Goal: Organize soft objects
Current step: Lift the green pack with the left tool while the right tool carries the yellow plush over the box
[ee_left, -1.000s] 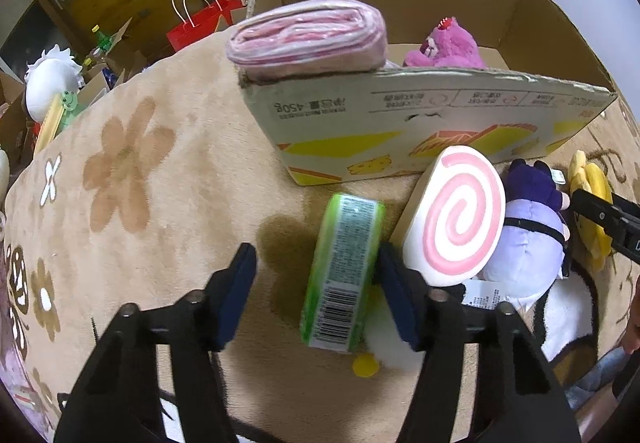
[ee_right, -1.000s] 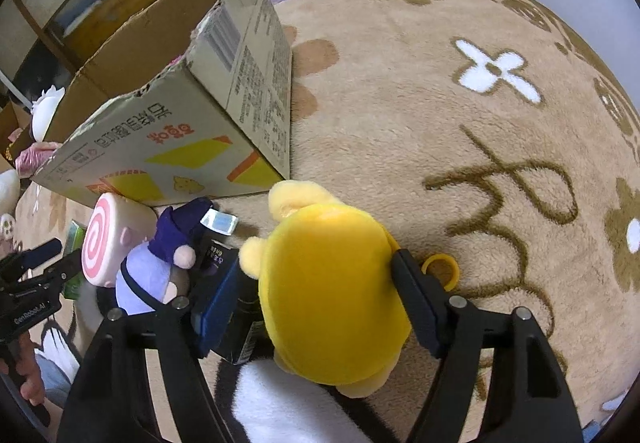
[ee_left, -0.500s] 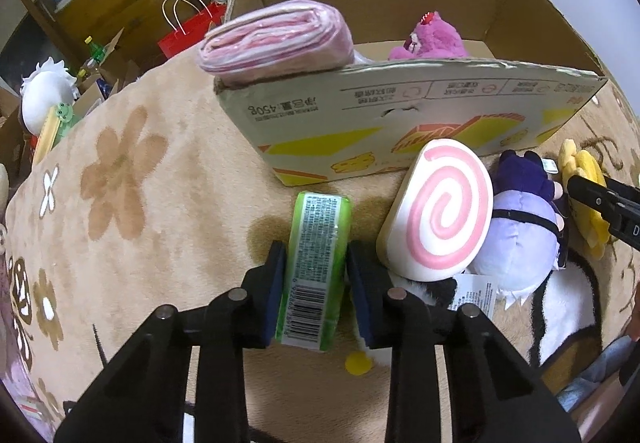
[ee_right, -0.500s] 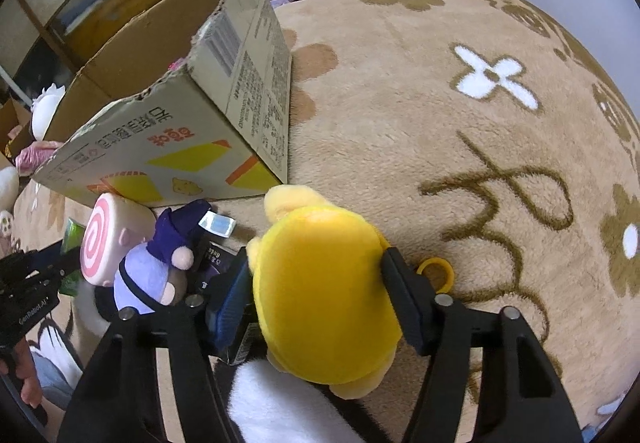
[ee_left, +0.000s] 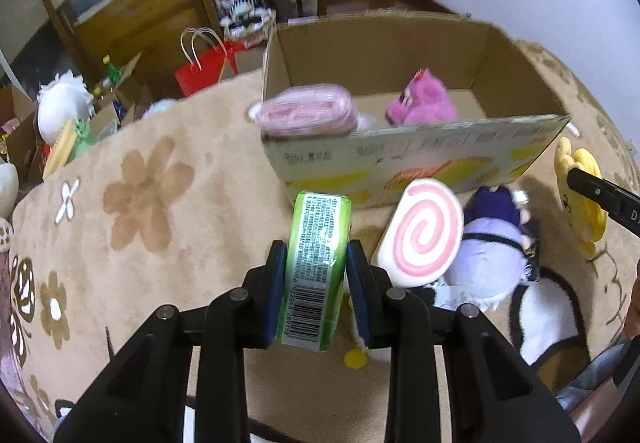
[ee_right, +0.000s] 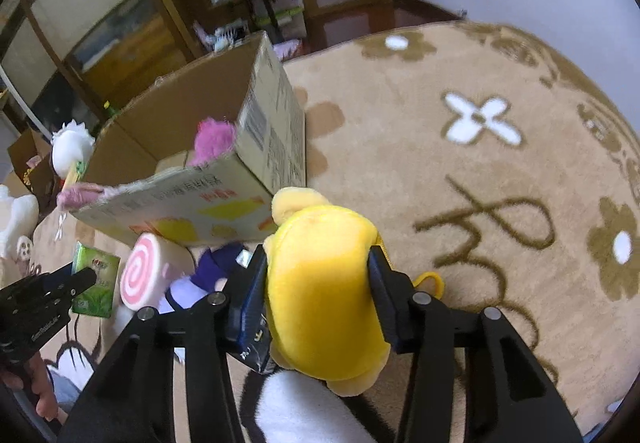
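The setting is a room with wooden shelving behind a beige plush carpet (ee_left: pixel 168 243) patterned with brown and white flowers. An open brown cardboard box (ee_left: pixel 384 55) stands on the carpet and serves as the landmark.

Inside the box: a pink rolled fabric bundle (ee_left: pixel 306 113) against the near wall, and a pink fluffy plush toy (ee_left: pixel 420 107) beside it.

In front of the box's near wall: a white round cushion with a pink spiral (ee_left: pixel 420 235) leans upright, and a purple plush figure with a dark hat (ee_left: pixel 492 243) lies just beside it, further from the left tool.

The left tool (ee_left: pixel 316 283) is clamped on a green plastic-wrapped tissue pack (ee_left: pixel 318 263), with the barcode end toward the camera; the pack is in front of the box, beside the spiral cushion.

The right tool (ee_right: pixel 318 283) has just been closing its jaws; both pads press into a yellow soft plush toy (ee_right: pixel 324 291), which sits near the box's right front corner.
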Demonstrator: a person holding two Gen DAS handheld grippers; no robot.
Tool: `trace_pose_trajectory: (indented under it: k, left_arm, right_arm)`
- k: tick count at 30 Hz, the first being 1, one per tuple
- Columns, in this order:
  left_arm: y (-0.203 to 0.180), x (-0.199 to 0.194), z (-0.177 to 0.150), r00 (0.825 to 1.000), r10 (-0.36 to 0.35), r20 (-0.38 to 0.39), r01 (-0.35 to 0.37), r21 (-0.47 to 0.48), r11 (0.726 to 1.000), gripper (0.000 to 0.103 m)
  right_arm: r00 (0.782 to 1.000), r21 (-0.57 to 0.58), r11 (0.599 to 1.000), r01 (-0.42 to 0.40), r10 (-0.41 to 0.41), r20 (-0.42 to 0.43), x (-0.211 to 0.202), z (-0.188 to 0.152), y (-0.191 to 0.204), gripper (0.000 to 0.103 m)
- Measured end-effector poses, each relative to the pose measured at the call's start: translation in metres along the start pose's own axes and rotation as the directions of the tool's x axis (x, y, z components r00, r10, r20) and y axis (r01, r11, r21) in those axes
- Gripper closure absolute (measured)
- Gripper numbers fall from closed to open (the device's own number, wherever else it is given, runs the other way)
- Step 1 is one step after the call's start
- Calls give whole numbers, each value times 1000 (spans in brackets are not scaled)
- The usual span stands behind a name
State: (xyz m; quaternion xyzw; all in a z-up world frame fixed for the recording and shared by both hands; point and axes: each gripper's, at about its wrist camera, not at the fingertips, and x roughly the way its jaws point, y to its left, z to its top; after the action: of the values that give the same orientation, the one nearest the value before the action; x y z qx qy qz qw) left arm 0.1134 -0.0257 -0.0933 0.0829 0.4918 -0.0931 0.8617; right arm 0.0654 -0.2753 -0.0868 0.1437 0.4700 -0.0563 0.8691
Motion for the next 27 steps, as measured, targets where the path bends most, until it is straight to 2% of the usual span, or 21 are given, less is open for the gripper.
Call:
trace_pose_trajectory:
  k: [5,7,9,13,15,21,27]
  left_arm:
    - [-3,-24,-1,995,-8,104,7,7,1000,75]
    - [-4,-38,-1,985,-15,171,14,4,1000,75]
    - [-7,-52,0,972,11,235,-11,-2,1000,76]
    - [-8,-71,7,952,7,308,-2,-15,1000,76]
    - [-11,-82,16,935,15,355,-11,-14,1000,76]
    - [-17,-104,34,900,18,435,-20,-1,1000,76]
    - [-18,-114,52,875,37,482,-37,-10,999,76]
  right_arm:
    - [995,-15,1000,-21,23,100,-26,5,11,53]
    - [989,-34,999,-30,35,146,-38,8,18,53]
    - [979,-60,998,-6,18,202,-51,9,26,53]
    - [961,-106,994,-13,42,272,-70,13,43,53]
    - [955,-121,993,-16,51,294,-75,17,49,53]
    - [932,-130,991,-42,86,353,-91,28,61,53]
    - [912,-134,990,-46,96,399,-95,41,67,53]
